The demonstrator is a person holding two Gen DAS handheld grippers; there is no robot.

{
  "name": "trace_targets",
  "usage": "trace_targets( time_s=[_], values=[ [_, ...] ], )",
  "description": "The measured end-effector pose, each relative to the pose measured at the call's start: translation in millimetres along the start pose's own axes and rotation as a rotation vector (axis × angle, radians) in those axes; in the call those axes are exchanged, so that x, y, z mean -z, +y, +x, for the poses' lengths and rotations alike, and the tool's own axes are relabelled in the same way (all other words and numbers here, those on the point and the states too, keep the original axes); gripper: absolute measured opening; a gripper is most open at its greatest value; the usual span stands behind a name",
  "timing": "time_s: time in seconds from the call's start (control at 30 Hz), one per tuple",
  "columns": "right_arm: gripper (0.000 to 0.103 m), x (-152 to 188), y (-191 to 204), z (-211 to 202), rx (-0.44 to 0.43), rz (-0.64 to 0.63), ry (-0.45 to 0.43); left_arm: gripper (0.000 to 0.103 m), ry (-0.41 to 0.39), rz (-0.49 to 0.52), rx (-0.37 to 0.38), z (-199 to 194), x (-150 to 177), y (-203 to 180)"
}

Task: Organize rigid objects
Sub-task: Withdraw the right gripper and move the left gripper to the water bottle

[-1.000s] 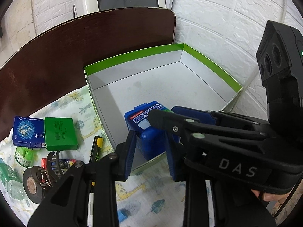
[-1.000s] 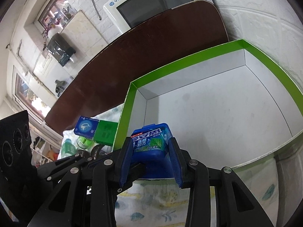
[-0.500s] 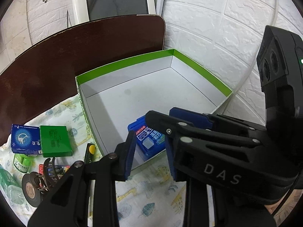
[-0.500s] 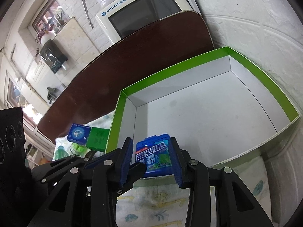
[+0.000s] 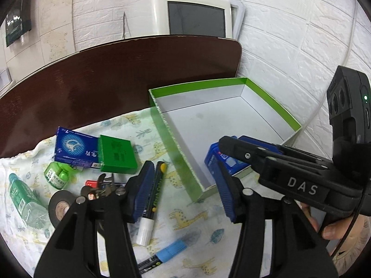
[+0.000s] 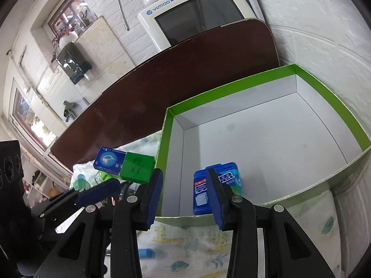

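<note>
1. The blue box point(image 6: 216, 191) lies inside the green-rimmed tray point(image 6: 329, 102), in its near left corner, against the front wall.
2. The right gripper point(image 6: 184, 195) stands partly open above the tray's front edge, holding nothing; the box sits beyond its right finger, untouched.
3. The left gripper point(image 5: 183, 190) has just been opening and is empty, over the printed cloth point(image 5: 185, 217) on the bench.
4. A black marker point(image 5: 153, 199), green carton point(image 5: 117, 154) and tape roll point(image 5: 59, 205) lie left of the tray.

- Most of the green-rimmed box point(image 6: 273, 139) was wide open for me, just the blue case point(image 6: 216, 188) parked in its near corner.
- Left of it, clutter crowded the cloth point(image 5: 185, 220).
</note>
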State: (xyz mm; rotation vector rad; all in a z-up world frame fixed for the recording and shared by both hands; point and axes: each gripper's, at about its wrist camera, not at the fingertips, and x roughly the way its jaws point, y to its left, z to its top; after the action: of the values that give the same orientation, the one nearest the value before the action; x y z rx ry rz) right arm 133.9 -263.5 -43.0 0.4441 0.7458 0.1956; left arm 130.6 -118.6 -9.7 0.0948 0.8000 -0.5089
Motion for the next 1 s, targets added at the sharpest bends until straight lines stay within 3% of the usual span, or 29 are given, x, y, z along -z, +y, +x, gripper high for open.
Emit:
trace_targets(
  time_s=[0.43,0.87,1.0],
  values=[
    [0.040,11,52,15,-0.018,-0.093,0.044,0.056,-0.065,-0.166,-0.142,-38,23,90],
    [0.040,33,153,63,-0.085,-0.255,0.148,0.057,-0.082,-0.357,-0.424,-70,48,222],
    [0.040,46,186,85,-0.104,-0.312,0.204,0.057,-0.069,-0.393,-0.469,-70,57,262]
  ],
)
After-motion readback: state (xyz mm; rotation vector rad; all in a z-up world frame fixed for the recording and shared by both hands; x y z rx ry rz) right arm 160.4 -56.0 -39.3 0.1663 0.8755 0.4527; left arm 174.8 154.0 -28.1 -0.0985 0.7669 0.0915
